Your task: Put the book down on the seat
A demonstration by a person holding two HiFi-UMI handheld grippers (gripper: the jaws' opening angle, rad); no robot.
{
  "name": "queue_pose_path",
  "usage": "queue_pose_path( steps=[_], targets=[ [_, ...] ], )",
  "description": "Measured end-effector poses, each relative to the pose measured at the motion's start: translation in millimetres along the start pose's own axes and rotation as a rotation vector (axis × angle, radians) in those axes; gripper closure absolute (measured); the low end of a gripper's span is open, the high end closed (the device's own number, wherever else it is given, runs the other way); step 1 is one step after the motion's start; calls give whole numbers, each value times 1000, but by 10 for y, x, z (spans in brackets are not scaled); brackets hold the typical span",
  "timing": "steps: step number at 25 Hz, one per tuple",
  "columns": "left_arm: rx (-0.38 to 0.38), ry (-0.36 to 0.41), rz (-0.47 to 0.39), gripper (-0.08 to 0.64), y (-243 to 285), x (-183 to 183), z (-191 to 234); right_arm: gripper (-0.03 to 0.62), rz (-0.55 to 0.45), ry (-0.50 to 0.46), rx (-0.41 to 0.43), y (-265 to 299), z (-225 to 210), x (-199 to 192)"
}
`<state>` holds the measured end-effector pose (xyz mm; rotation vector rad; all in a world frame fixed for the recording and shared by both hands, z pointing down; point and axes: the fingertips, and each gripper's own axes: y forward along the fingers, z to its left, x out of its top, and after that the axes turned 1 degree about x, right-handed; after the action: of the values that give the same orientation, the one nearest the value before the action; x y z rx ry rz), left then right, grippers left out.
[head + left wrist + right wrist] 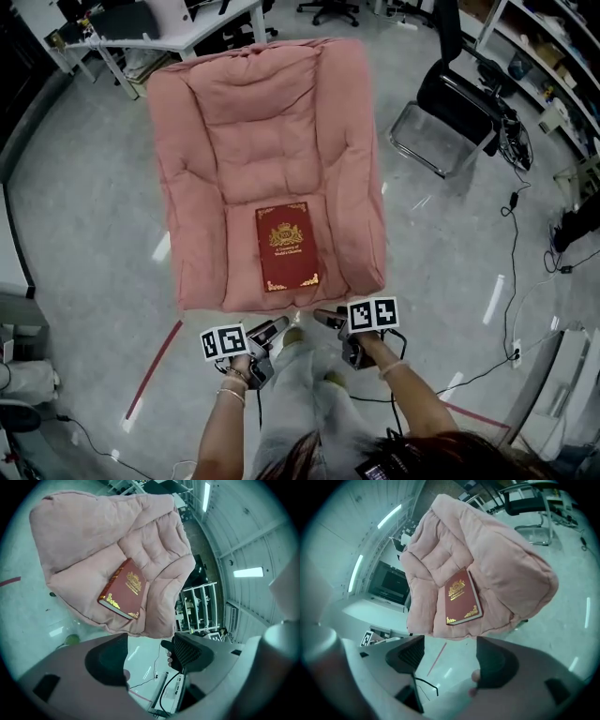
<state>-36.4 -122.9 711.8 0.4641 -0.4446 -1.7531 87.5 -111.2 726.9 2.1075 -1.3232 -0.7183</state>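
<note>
Red with gold corners, the book [287,246] is seen lying flat on the seat [242,253] of the pink chair [183,131]. Its cover is turned up. It is placed about midway between the two arms and close to the near edge. It is touched by nothing but the cushion.

The left gripper [147,656] is held wide open with nothing between its jaws. The right gripper [451,660] is held wide open and empty too. Both are kept low at the near side of the chair, apart from the book.

The job looks done, judged from how the book lies. To end it well, the grippers should be kept clear, so the book is not bumped or slid off the near edge. It could be made safer if it were pushed a bit toward the far side, where the seat is deeper. A book can be tipped by soft cushions, so it is best left flat and not leaned on an arm.

The chair is the only thing used like a holder, and just the one book is held in its seat. Shelves [548,66] at the far right are filled with things too small to be named.
</note>
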Motion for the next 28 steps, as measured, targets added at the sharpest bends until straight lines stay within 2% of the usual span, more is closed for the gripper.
queue_pose_path(
  steps=[4,8,13,17,20,22,28],
  targets=[
    [36,61,-44,306,-87,-111,-191,239,-35,-62,19,-232,166,-34],
    [55,132,-100,327,-232,-241,-414,239,-55,-123,40,-418,358,-143],
    [65,161,-179,347,-434,-395,-672,239,-90,-164,64,-696,543,-294],
    [58,181,-246,357,-611,-483,-888,242,-124,-235,70,-908,694,-384],
    [61,215,-262,359,-720,-609,-1060,275,-171,-277,74,-1090,811,-415],
    [67,249,-279,392,-793,-677,-1184,305,-205,-304,82,-1220,903,-412],
    [53,340,-322,433,-1023,-886,-1572,318,-239,-419,114,-1558,1202,-520]
  ],
)
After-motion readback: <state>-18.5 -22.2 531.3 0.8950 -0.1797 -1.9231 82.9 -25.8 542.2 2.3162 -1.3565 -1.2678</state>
